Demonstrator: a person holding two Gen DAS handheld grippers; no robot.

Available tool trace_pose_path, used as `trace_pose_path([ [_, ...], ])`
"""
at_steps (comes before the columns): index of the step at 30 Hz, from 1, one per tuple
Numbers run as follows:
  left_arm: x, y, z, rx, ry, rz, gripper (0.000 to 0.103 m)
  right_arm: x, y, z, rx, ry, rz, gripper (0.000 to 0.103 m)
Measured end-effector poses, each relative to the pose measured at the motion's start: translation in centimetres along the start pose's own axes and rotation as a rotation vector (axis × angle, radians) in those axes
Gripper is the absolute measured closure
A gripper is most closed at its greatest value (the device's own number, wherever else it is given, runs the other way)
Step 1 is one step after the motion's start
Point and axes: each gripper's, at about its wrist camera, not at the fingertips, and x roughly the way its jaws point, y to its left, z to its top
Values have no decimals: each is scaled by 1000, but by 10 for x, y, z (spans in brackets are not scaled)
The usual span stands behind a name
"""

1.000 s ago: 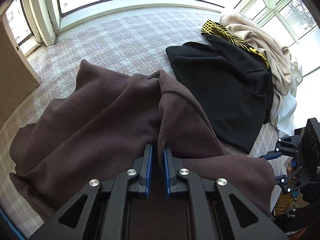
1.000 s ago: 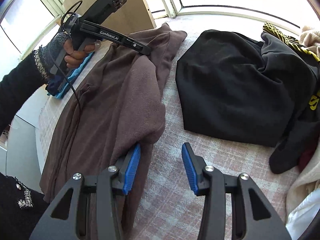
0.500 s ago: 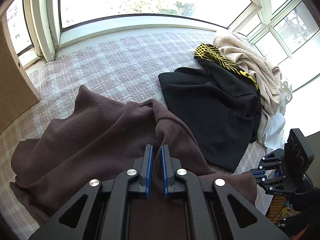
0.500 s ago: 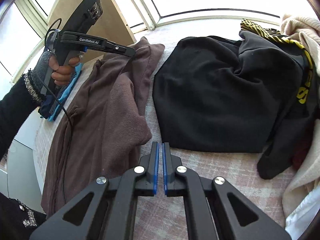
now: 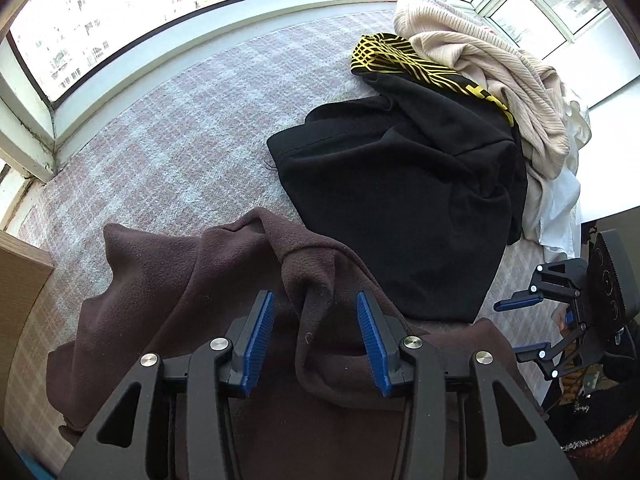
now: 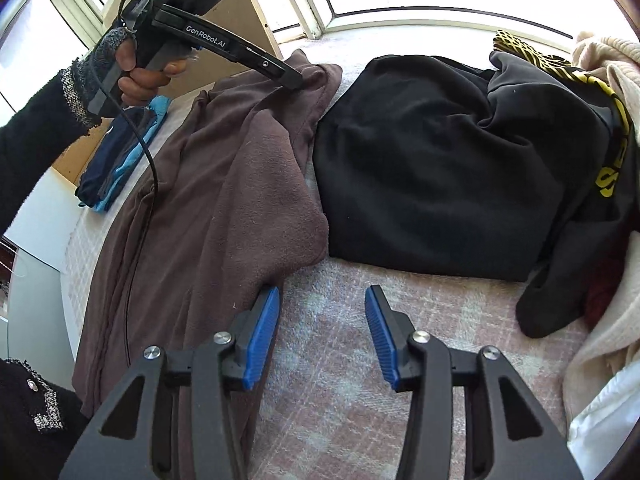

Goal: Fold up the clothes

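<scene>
Brown fleece (image 5: 224, 312) lay long and rumpled on the checked bed cover (image 5: 192, 128), nearest of all, soft and nappy. The left hand-held gripper (image 5: 316, 336) was opening, a raised ridge of fleece between its blue pads but not pinched; that ridge looked likely to slump and undo the fold. The right hand-held gripper (image 6: 322, 332) was opening too, nothing between its jaws, its left pad just beside the fleece's edge. Beyond, a smooth black garment (image 6: 432, 160) lay touching the fleece, easy to snag. Farthest, a ribbed cream sweater (image 5: 492, 56) sat heaped.
</scene>
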Motion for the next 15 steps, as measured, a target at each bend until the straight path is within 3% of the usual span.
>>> trace_pose_path([
  [2, 9, -2, 7, -11, 29, 24, 64, 2, 2, 2, -7, -4, 10, 59],
  [3, 15, -4, 11, -19, 49, 24, 72, 4, 4, 2, -14, -1, 13, 59],
  [4, 19, -6, 13, -17, 57, 28, 94, 7, 5, 3, -18, 3, 19, 59],
  [5, 20, -11, 14, -5, 55, 34, 98, 10, 6, 5, -14, 9, 32, 59],
  [9, 13, -21, 17, -1, 7, 34, 99, 20, 8, 13, 4, -11, 98, 62],
  [10, 5, -18, 16, -28, -25, 14, 99, 19, 10, 12, 3, -14, 105, 86],
  [11, -4, -14, 14, -56, -60, -9, 99, 19, 12, 12, 1, -18, 111, 94],
  [15, -26, 6, 7, -168, -203, -183, 99, 3, 9, 5, -4, -59, 4, 95],
])
